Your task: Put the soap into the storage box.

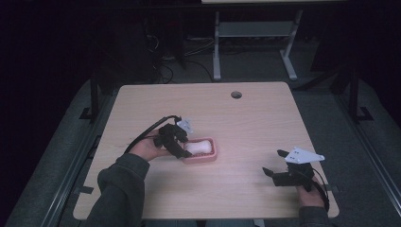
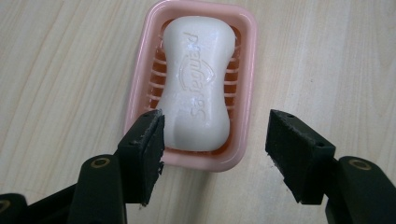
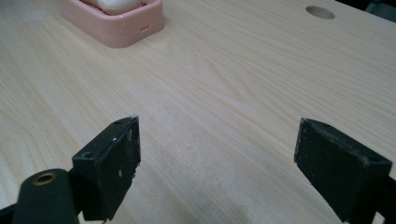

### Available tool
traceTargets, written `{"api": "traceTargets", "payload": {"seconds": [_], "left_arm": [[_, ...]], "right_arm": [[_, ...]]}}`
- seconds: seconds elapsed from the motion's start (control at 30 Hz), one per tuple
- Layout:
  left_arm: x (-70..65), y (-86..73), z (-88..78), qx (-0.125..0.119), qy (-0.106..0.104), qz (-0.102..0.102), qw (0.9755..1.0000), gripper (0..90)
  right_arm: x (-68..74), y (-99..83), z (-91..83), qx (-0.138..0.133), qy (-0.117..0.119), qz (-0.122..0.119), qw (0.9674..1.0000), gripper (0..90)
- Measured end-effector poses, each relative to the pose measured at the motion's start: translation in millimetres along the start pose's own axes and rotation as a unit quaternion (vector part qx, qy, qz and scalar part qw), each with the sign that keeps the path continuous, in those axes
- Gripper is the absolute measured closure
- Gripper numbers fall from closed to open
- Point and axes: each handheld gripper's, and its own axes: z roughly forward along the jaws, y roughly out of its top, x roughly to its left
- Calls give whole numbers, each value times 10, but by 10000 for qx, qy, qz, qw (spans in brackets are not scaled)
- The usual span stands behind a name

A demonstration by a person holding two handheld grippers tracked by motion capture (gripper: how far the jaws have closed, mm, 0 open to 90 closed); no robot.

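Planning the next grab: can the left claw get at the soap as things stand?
Probably yes: the left claw stands open at the near end of the soap in its pink dish, nothing between them.

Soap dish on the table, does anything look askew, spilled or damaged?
Nothing stands out. The white soap bar lies flat inside the pink soap dish, which sits level on the table, with no spill or crack visible.

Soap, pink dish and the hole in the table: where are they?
soap (image 2: 196, 84), left gripper view, on its stamped top.
pink dish (image 2: 247, 70), left gripper view, on its right rim.
hole (image 1: 236, 94), high view, at its middle.
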Motion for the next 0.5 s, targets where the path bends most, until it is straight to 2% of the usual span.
{"api": "traceTargets", "payload": {"seconds": [0.2, 0.43, 0.5], "left_arm": [[-49, -53, -1, -17, -10, -19, 10000, 357], [-86, -144, -23, -84, -12, -131, 9999, 353], [-95, -164, -34, -36, 4, -104, 9999, 348]], "right_arm": [[10, 4, 8, 25, 3, -41, 10000, 137], [19, 12, 10, 48, -2, -14, 10000, 137], [21, 12, 10, 47, -14, -9, 10000, 137]]}}
